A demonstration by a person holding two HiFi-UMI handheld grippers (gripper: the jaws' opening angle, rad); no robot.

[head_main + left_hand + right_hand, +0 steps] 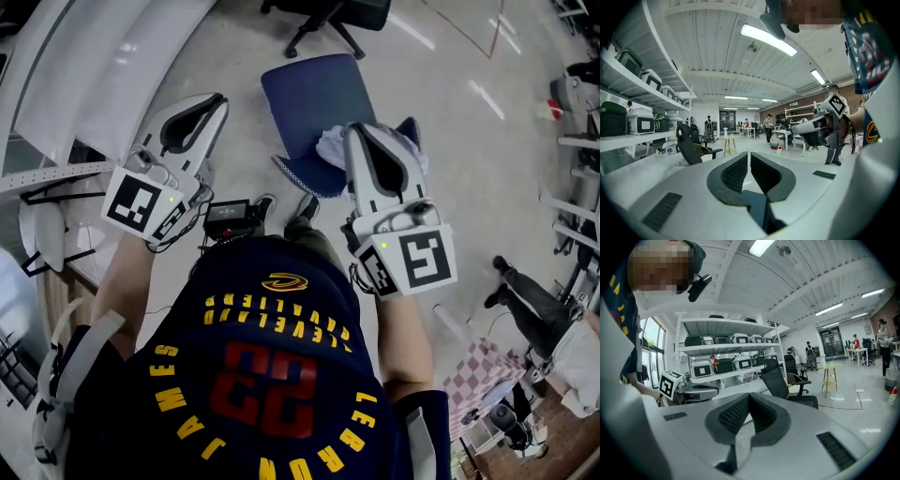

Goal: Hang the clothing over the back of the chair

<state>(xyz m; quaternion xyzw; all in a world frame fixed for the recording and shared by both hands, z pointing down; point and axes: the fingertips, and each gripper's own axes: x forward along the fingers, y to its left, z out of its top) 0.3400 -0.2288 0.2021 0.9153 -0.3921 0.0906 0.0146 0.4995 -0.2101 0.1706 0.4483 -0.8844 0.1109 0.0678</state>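
- One blue chair [305, 94] stands on the floor straight ahead of the person, between the lines of the two grippers. It is the target, which is why both tools are aimed toward it. From this steep angle I cannot tell which edge is its back.
- One navy shirt [272, 375] with yellow lettering is worn by the person, so I judge it is not the piece to hang.
- One white garment [330, 148], the task's thing, sits bunched at the chair's near edge. It shows on both sides of the nose of the right gripper [360, 129], which hides its middle. Whether it lies on the seat or is already draped over the back cannot be told, so the stage of the task is unclear.
- That right gripper is held out nearly level above the garment. It is probably the working tool, since it is the one lined up with the cloth.
- Its partner, the left gripper [212, 101], is held out to the left of the chair, well apart from the garment, seemingly to keep it out of the way.
- On the right gripper the fingers [733, 414] are pressed together. No cloth shows at their tips, and a pale strip in the slot behind them is too vague to name.
- On the left gripper the fingers [736, 172] also meet at the tips, with nothing gripped that I can see.
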